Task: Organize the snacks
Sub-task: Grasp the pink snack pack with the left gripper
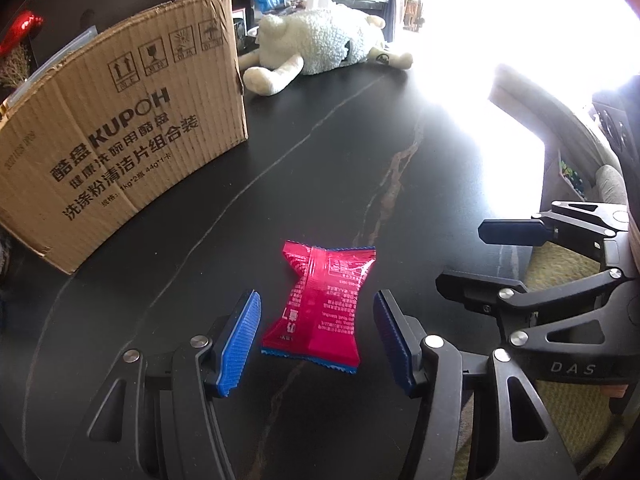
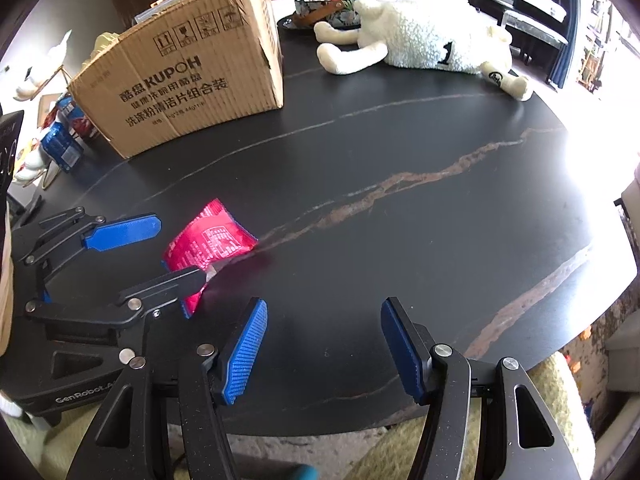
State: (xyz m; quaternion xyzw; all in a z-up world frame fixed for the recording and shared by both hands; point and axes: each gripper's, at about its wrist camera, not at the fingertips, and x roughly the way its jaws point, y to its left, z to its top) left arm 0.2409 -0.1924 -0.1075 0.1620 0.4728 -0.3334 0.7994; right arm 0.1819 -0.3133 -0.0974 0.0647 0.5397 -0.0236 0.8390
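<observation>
The left gripper [image 1: 317,344] stood over the dark table [image 1: 340,152] with its jaws apart, one blue pad on either side of the red snack packet [image 1: 320,304]. The packet lay flat on the table between the pads; neither pad appeared to press on it, so I judged it not yet gripped. The right gripper [image 2: 323,350] hung just beside, also with its jaws apart and nothing between them, over bare tabletop near the table's edge.

The cardboard box [image 1: 120,136] stood upright toward the far left of the table, well apart from the packet. Its inside could not be seen from either view, so I could not tell whether any snacks had gone into it. Blue packets [image 2: 66,142] sat behind the box on its left, off the dark tabletop as far as I could judge. A white plush toy [image 2: 420,36] lay at the far end.

In my judgement the work was at an early stage: this packet remained to be lifted and placed, probably in the box.
</observation>
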